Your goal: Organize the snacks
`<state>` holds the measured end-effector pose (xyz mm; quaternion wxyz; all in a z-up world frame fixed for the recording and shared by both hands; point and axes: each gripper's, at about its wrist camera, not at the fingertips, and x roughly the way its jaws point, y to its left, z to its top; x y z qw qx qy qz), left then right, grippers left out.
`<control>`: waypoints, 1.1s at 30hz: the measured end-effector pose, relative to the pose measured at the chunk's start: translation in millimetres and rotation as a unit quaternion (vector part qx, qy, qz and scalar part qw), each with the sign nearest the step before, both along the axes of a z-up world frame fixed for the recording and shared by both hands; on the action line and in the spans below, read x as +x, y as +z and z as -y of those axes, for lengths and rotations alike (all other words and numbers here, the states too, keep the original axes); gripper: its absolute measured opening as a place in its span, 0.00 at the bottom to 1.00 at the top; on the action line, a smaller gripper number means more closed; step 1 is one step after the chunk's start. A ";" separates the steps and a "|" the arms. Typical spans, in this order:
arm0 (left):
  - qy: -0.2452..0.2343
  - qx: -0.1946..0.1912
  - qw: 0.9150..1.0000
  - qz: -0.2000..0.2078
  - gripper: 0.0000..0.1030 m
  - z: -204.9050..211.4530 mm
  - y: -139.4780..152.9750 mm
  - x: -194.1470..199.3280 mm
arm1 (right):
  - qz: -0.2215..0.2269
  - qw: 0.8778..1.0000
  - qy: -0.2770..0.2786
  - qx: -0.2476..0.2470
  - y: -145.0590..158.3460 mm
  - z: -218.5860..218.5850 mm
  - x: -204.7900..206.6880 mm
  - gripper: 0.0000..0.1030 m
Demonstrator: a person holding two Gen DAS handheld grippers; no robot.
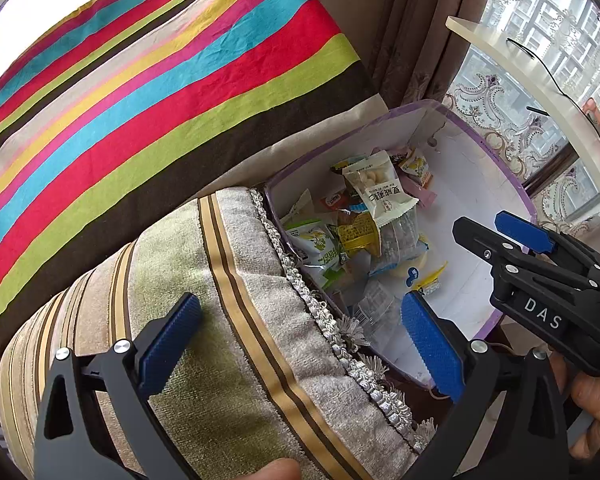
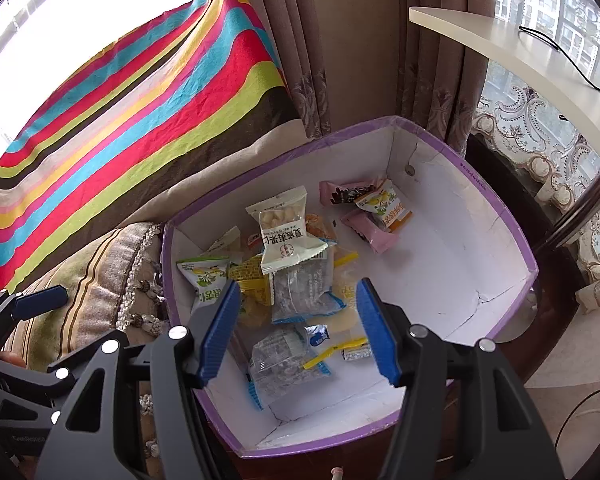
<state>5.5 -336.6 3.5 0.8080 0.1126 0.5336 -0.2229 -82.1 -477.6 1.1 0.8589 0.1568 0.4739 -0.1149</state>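
Observation:
A white box with a purple rim (image 2: 496,208) holds several snack packets. A white nut packet (image 2: 286,236) lies on top of the pile, with a green packet (image 2: 204,276), clear packets (image 2: 304,292) and pink packets (image 2: 372,236) around it. The box also shows in the left wrist view (image 1: 480,184), with the white packet (image 1: 380,188) on its pile. My right gripper (image 2: 296,328) is open and empty, hovering over the box above the clear packets. My left gripper (image 1: 300,344) is open and empty above the sofa arm (image 1: 228,320), left of the box.
A striped cushion (image 1: 140,100) leans behind the sofa arm. Brown curtains (image 2: 420,60) hang behind the box. A cream shelf (image 2: 520,48) juts out at the upper right. The right gripper's body (image 1: 548,280) shows in the left wrist view, over the box's right side.

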 end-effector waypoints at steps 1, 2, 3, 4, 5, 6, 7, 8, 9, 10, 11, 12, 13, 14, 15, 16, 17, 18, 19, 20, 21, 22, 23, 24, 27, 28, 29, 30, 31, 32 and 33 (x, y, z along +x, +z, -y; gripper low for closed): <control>0.000 0.000 1.000 0.000 0.95 0.1 0.1 0.0 | -0.001 1.000 -0.001 -0.001 0.1 0.8 -1.2 0.60; -0.001 0.000 1.000 0.000 0.95 -0.2 -0.1 0.3 | -0.001 1.000 -0.002 -0.002 0.0 1.5 -2.3 0.60; -0.001 0.000 1.000 0.000 0.95 -0.1 -0.1 0.3 | -0.002 1.000 -0.003 -0.002 0.0 2.4 -3.4 0.60; 0.000 0.000 1.000 0.000 0.95 -0.2 0.0 0.4 | -0.002 1.000 -0.004 -0.002 -0.4 3.7 -4.3 0.61; 0.000 0.000 1.000 0.000 0.95 0.0 0.2 0.1 | -0.003 1.000 -0.006 -0.003 -0.8 4.5 -5.6 0.62; 0.000 0.000 1.000 0.000 0.95 0.6 0.2 -0.4 | -0.004 1.000 -0.007 -0.003 -1.1 5.2 -6.5 0.62; 0.000 0.000 1.000 0.000 0.95 0.9 0.1 -0.5 | -0.004 1.000 -0.008 -0.002 -1.5 5.9 -6.7 0.62; 0.000 0.000 1.000 0.000 0.95 1.0 0.1 -0.1 | -0.004 1.000 -0.008 -0.002 -1.6 6.1 -6.9 0.62; 0.000 0.000 1.000 0.000 0.95 1.1 0.1 -0.2 | -0.004 1.000 -0.008 -0.002 -1.6 6.1 -7.0 0.62; 0.000 0.000 1.000 0.000 0.95 0.9 0.1 0.0 | -0.004 1.000 -0.008 -0.002 -1.4 5.8 -6.7 0.63; 0.000 0.000 1.000 0.000 0.95 0.9 0.1 0.1 | -0.003 1.000 -0.007 -0.001 -1.3 5.5 -6.5 0.63; 0.000 0.000 1.000 0.000 0.95 1.3 0.2 -0.4 | -0.003 1.000 -0.007 -0.001 -1.3 5.0 -6.2 0.63; 0.000 0.000 1.000 0.000 0.95 1.1 0.1 -0.1 | -0.003 1.000 -0.006 -0.001 -1.4 4.4 -5.9 0.63; 0.000 0.000 1.000 0.000 0.95 0.8 0.1 0.4 | -0.003 1.000 -0.005 -0.001 -1.5 4.2 -5.7 0.63; 0.000 0.000 1.000 0.000 0.95 1.1 0.1 0.0 | -0.003 1.000 -0.005 -0.001 -1.7 4.2 -5.6 0.63; 0.000 0.000 1.000 0.000 0.95 0.9 0.2 0.1 | -0.004 1.000 -0.005 0.000 -1.8 4.1 -5.6 0.63; 0.000 0.000 1.000 -0.001 0.95 1.1 0.2 0.0 | -0.004 1.000 -0.006 0.000 -1.8 4.1 -5.8 0.63; 0.000 0.000 1.000 -0.001 0.95 1.3 0.1 0.0 | -0.004 1.000 -0.006 0.000 -1.8 4.3 -6.0 0.63; 0.000 0.000 1.000 0.000 0.95 0.9 0.1 0.5 | -0.004 1.000 -0.007 0.000 -1.7 4.2 -5.9 0.63; 0.000 0.000 1.000 0.000 0.95 1.0 0.1 0.5 | -0.004 1.000 -0.007 0.000 -1.6 4.4 -6.0 0.63; 0.000 0.000 1.000 -0.001 0.95 1.1 0.1 0.3 | -0.004 1.000 -0.007 0.000 -1.5 4.4 -6.0 0.63; 0.000 0.000 1.000 -0.001 0.95 1.1 0.1 0.5 | -0.004 1.000 -0.006 0.000 -1.5 4.7 -5.7 0.63; 0.000 0.000 1.000 -0.001 0.95 1.1 0.0 0.5 | -0.004 1.000 -0.006 0.001 -1.5 4.4 -6.1 0.63; 0.000 0.000 1.000 -0.001 0.95 1.2 0.1 0.3 | -0.004 1.000 -0.006 0.001 -1.6 4.3 -6.3 0.63; 0.000 0.000 1.000 -0.001 0.95 1.2 0.0 0.3 | -0.004 1.000 -0.006 0.001 -1.7 4.1 -6.7 0.63; 0.000 0.000 1.000 -0.001 0.95 1.1 0.0 0.5 | -0.004 1.000 -0.006 0.001 -1.7 4.1 -6.8 0.63; 0.000 0.000 1.000 -0.001 0.95 1.1 0.0 0.6 | -0.004 1.000 -0.007 0.001 -1.6 4.0 -6.8 0.63; 0.000 0.000 1.000 -0.001 0.95 1.1 0.0 0.6 | -0.004 1.000 -0.007 0.001 -1.5 4.0 -6.6 0.63; 0.000 0.000 1.000 -0.001 0.95 1.1 0.0 0.6 | -0.004 1.000 -0.006 0.001 -1.5 4.0 -6.5 0.63; 0.000 0.000 1.000 -0.001 0.95 1.4 0.0 0.2 | -0.004 1.000 -0.006 0.001 -1.5 4.1 -6.5 0.63; 0.000 0.000 1.000 -0.001 0.95 1.3 0.0 0.4 | -0.004 1.000 -0.006 0.001 -1.5 4.1 -6.6 0.63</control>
